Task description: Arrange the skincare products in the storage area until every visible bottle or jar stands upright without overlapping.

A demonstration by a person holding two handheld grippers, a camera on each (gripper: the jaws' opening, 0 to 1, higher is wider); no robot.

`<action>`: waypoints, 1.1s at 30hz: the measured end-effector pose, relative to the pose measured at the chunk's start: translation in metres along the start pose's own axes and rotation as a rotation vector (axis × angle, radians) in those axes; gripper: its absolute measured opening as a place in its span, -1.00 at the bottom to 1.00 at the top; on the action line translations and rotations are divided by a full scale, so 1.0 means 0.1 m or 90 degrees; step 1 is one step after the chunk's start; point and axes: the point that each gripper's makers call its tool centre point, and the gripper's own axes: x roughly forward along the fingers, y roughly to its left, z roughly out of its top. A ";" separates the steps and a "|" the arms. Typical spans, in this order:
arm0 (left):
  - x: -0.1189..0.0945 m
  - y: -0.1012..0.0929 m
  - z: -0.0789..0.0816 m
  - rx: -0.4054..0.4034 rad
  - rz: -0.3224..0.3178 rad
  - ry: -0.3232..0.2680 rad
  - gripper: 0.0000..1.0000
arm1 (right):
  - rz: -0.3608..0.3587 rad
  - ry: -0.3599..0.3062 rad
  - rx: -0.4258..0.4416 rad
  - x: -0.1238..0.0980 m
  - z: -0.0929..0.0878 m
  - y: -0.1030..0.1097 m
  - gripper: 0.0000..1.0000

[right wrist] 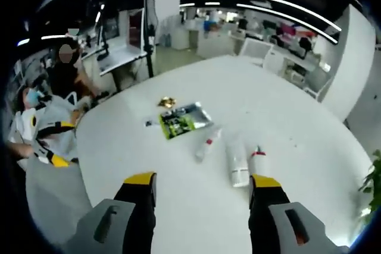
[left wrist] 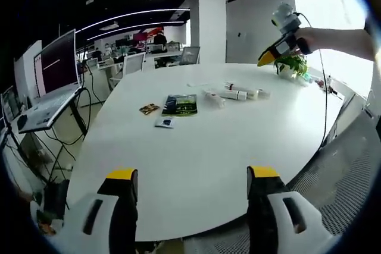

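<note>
Opposed, seemingly distant views; shared table (left wrist: 196, 147)

The table (right wrist: 309, 165) is plain white, and the tubes (right wrist: 239, 168) lying on it are white too, one slim tube (right wrist: 206, 145) carrying a small red band. Beside the tubes lies a green-and-black patterned packet (right wrist: 183, 120), with a small gold-brown sachet (right wrist: 167, 102) just beyond it. Both grippers (left wrist: 193, 176) (right wrist: 202, 179) are grey-white with black jaws tipped in yellow.

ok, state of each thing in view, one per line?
left gripper: open, empty
right gripper: open, empty, above the tubes
white tube: lying flat
red-capped tube: lying flat beside it
slim tube: lying flat, apart
green packet: flat on table
</note>
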 end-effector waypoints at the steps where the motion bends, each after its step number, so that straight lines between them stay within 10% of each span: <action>1: 0.00 0.00 0.00 0.000 0.000 0.000 0.35 | 0.000 0.006 -0.002 0.04 0.00 -0.02 0.30; 33: 0.03 0.01 0.03 -0.016 -0.001 -0.010 0.50 | 0.052 0.130 -0.013 1.05 -0.06 -0.48 0.22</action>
